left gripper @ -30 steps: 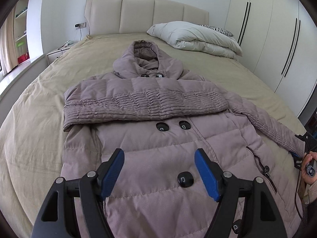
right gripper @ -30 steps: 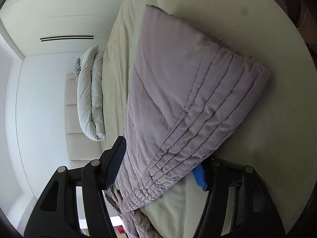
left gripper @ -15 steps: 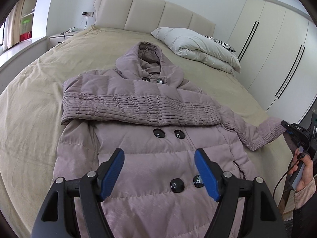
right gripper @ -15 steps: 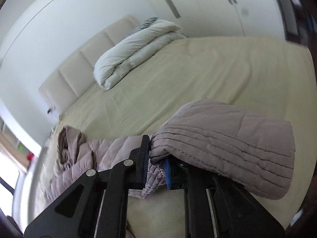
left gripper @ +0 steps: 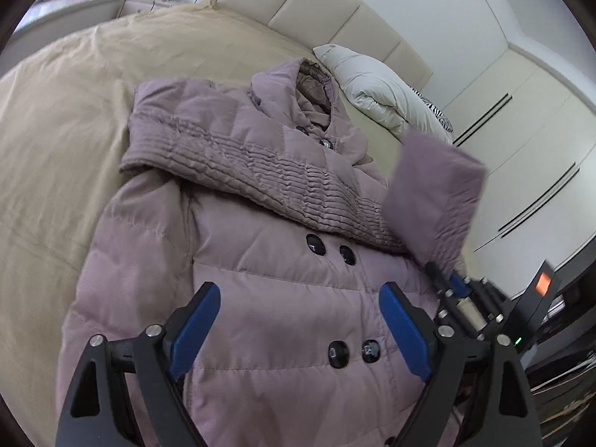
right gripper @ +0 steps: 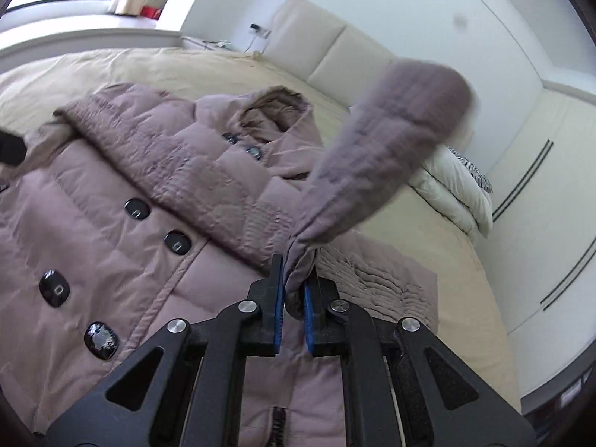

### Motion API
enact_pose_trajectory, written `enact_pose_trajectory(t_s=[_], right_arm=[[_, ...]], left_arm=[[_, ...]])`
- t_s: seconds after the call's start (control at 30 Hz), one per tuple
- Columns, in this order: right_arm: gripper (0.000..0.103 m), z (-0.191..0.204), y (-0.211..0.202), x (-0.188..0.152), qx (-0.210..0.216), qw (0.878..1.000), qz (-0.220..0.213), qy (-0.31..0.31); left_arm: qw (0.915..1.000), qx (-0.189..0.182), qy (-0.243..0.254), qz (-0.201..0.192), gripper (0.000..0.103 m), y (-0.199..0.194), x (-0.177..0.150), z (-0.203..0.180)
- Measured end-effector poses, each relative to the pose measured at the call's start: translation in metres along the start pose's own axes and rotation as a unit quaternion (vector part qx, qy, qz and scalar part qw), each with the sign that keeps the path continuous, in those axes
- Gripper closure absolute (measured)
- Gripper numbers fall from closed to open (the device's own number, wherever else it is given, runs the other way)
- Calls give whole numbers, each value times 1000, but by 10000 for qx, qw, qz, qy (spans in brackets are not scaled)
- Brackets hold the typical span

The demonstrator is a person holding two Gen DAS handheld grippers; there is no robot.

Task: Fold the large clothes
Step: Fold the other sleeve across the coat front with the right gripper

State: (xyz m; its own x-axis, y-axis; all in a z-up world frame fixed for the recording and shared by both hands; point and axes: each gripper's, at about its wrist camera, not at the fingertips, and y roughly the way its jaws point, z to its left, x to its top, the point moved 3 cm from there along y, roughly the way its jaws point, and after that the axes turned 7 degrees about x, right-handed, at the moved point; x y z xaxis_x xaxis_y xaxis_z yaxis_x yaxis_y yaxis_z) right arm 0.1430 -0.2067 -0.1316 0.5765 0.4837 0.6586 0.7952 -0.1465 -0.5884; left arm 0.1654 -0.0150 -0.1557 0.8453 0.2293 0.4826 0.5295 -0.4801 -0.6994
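A mauve padded hooded coat (left gripper: 260, 260) lies face up on the bed, black buttons down its front. One sleeve (left gripper: 238, 160) is folded across the chest. My left gripper (left gripper: 300, 309) is open and empty, hovering above the coat's lower front. My right gripper (right gripper: 294, 283) is shut on the cuff of the other sleeve (right gripper: 380, 160) and holds it raised above the coat's right side; it also shows in the left wrist view (left gripper: 436, 201), where the right gripper (left gripper: 452, 285) is seen below the lifted sleeve.
The bed has a beige cover (left gripper: 74, 111) and a padded headboard (left gripper: 335, 18). White pillows (left gripper: 376, 89) lie at the head, right of the hood. White wardrobe doors (left gripper: 529, 171) stand along the right side. A nightstand (left gripper: 149, 0) is at the far left.
My right gripper has carried the sleeve cuff up off the bed and inward over the coat's right side. The left gripper has stayed open above the coat, its view turning.
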Motion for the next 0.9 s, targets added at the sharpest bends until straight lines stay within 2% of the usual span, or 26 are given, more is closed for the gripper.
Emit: enact_pose_trajectory(t_s=[0.03,0.17,0.33,0.47,0.5,0.53,0.57,0.6,0.63,0.73,0.83,0.9], right_arm=[[95,10,4,-12,35,9999,43,-118],[95,31,18,-26,100,9983,137,-551],[95,44,10,-35,126,9956,24,-924],[95,43,18,-35,198,9966,-10,-799],[95,40,18,-35,215,9971,-24,-728],[95,43,19,-33,232,9975,-54,-669],[95,43,17,-32,249,9976,-83,-648],[95,44,17,-31,266,9974,-112,-667],[95,44,15,-30,271,9972,-144,-687],[94,38,14,-33,334,9978,-102,-570],[90,26,12,-39,691,9974,-72,-183],[81,17,4,-41,874,9960,-182,86]], left_arm=[[9997,-136,-190,112,9,7,2,2],[9933,-645,-718,635,6,37,7,-2],[9876,-788,-1011,907,4,55,13,-8],[9865,-778,-943,1092,6,68,22,-19],[9847,-835,-963,1187,13,73,22,-22],[9831,-864,-953,1304,26,77,22,-25],[9824,-813,-926,1404,32,81,22,-26],[9822,-758,-910,1460,43,84,21,-27],[9820,-738,-893,1489,56,85,21,-27],[9812,-847,-920,1466,79,81,28,-26],[9851,-937,-778,1215,82,62,51,-32],[9901,-895,-612,890,83,47,75,-32]])
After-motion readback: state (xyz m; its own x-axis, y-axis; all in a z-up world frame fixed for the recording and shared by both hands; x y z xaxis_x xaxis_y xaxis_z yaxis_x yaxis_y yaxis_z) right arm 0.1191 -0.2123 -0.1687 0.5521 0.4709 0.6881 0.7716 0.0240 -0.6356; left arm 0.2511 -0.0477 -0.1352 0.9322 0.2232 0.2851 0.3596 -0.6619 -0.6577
